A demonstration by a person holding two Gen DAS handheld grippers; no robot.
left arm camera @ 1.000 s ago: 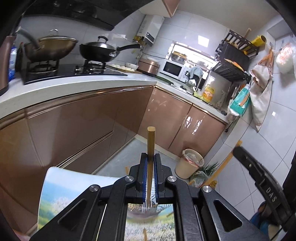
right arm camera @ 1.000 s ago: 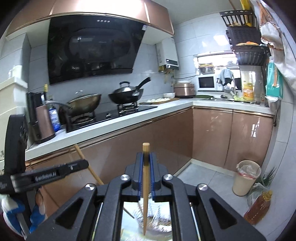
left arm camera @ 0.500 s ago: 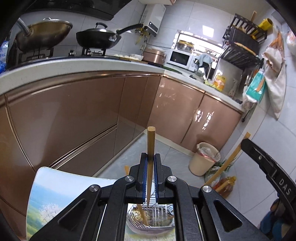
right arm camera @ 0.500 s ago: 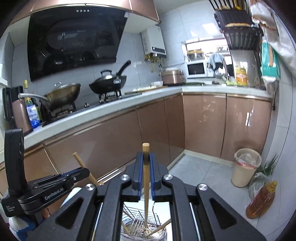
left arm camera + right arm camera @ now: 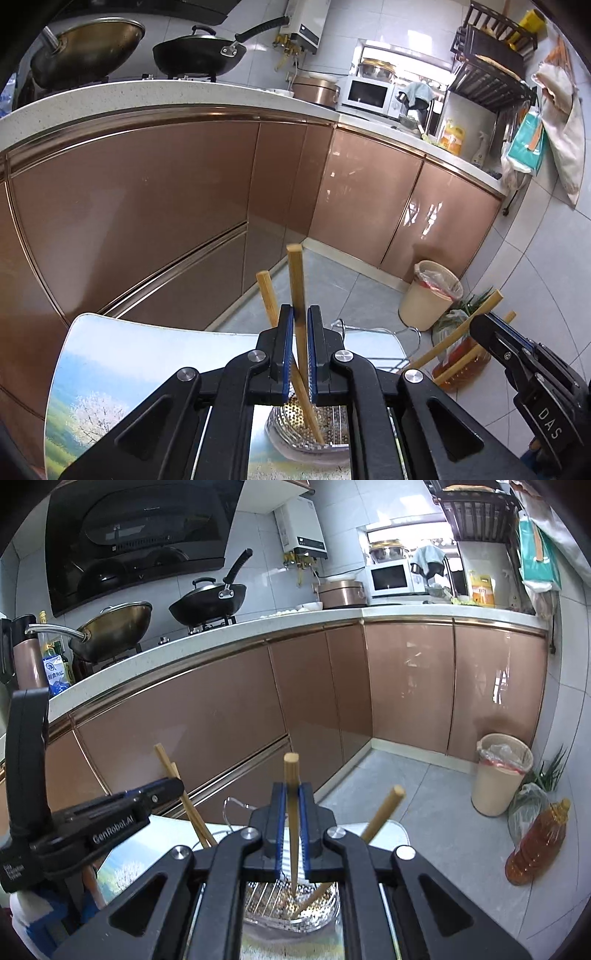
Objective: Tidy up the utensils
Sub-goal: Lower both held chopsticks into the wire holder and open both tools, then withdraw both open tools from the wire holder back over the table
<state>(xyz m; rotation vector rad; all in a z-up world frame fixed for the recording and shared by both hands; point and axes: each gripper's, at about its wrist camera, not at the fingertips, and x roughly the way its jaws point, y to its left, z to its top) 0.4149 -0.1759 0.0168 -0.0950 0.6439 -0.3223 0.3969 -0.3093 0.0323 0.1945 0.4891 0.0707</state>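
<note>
Left wrist view: left gripper clamps a pale bamboo chopstick, tip inside the perforated steel holder

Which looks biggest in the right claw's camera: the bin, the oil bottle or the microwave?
1. Bin
2. Oil bottle
3. Microwave
The microwave only looks small because it sits much farther from the camera; its true rank is unsure.

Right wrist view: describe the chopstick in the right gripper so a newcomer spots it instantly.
Start at the perforated metal utensil basket at bottom centre. One chopstick stands nearly upright over it, clamped between the right gripper's blue pads. The loose chopstick beside it leans right, ungripped.
</note>
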